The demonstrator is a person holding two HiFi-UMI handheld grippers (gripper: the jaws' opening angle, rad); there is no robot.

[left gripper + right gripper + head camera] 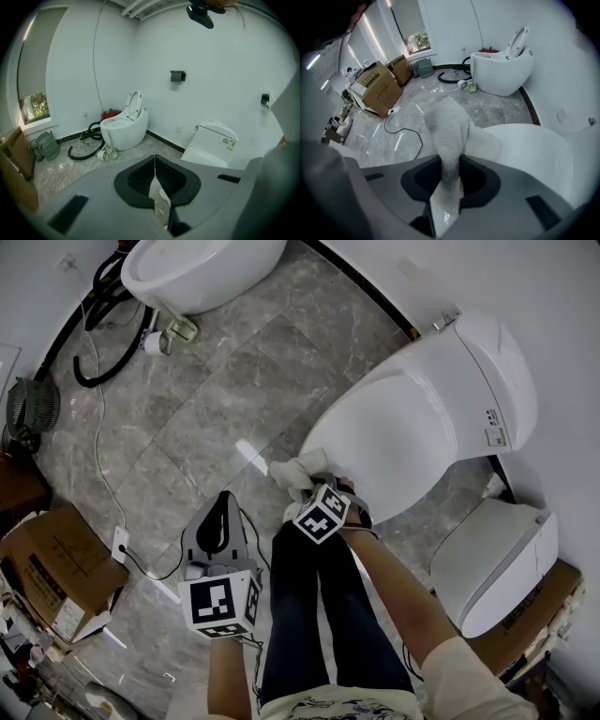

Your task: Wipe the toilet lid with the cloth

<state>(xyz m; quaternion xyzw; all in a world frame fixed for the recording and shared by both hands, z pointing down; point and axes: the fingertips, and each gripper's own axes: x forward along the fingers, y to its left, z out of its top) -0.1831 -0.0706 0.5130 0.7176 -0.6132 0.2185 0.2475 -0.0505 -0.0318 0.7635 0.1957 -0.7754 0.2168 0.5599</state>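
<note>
The white toilet with its closed lid stands at the right of the head view. My right gripper is shut on a white cloth at the lid's front edge. In the right gripper view the cloth runs between the jaws and drapes onto the lid. My left gripper hangs over the floor left of the person's legs, apart from the toilet, jaws shut with nothing between them. The closed toilet shows ahead in the left gripper view.
A second white toilet with its seat raised stands at the far wall, black hoses beside it. Cardboard boxes sit at the left, a cable and power strip on the floor. Another white unit stands at the right.
</note>
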